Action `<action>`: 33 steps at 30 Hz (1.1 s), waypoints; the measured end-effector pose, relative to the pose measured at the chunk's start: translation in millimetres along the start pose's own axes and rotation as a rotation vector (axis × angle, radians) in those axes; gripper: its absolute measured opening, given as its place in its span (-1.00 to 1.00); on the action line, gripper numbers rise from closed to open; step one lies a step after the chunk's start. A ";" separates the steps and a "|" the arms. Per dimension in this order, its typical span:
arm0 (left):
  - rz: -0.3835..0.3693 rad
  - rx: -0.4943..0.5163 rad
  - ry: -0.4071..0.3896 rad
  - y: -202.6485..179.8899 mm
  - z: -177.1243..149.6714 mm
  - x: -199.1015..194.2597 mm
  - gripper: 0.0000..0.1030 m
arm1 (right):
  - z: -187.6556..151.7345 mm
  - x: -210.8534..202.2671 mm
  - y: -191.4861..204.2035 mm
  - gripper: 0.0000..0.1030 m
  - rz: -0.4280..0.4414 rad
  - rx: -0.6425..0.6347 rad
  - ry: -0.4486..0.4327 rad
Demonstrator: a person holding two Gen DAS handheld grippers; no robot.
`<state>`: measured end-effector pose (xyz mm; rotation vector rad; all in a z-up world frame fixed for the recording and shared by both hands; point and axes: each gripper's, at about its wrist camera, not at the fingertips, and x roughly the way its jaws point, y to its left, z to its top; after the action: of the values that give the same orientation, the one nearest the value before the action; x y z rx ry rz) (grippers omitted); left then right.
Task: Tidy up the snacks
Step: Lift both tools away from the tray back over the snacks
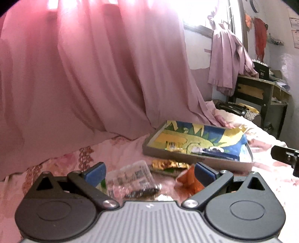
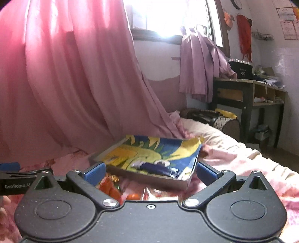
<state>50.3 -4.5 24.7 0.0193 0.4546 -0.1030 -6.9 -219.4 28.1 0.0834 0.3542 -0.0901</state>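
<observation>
Closest to my left lens, the left gripper (image 1: pixel 149 174) has its blue-padded fingers (image 1: pixel 94 174) spread wide, holding nothing, low over a small heap of snacks on the pink floral bedsheet (image 1: pixel 56 168). Behind everything I see a large pink curtain (image 1: pixel 84 74) draping down to the bed, a bright window (image 2: pixel 168 16) above it, a mauve cloth (image 2: pixel 201 65) hanging beside the frame, and a dark wooden desk (image 2: pixel 248 93) against the far wall on my right. On the sheet ahead lies a shallow grey tray with a blue, yellow and green cartoon lining (image 1: pixel 153 147), tilted slightly, with one dark blue packet (image 1: pixel 214 152) resting inside near its front wall. Between my left fingers sits a clear plastic packet (image 1: pixel 130 177), blurred, with a gold foil wrapper (image 1: pixel 168 165) just beyond it touching the tray's front edge, and an orange wrapper (image 1: pixel 190 179) beside the right pad. My right gripper (image 2: pixel 149 172) is likewise spread and empty, level with the tray's near corner; orange snack packets (image 2: pixel 110 188) and a silvery wrapper (image 2: pixel 155 192) lie under it. Open sheet stretches to the right of the tray, while the curtain crowds its left and far sides.
</observation>
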 end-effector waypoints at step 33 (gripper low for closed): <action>-0.021 -0.139 0.426 36.6 -34.8 8.8 0.99 | -35.2 -1.8 39.0 0.99 0.030 -0.109 0.251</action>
<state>46.7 32.5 -10.6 -0.1015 0.8867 -0.0874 -16.7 -177.1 -1.7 -0.0084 0.6073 -0.0306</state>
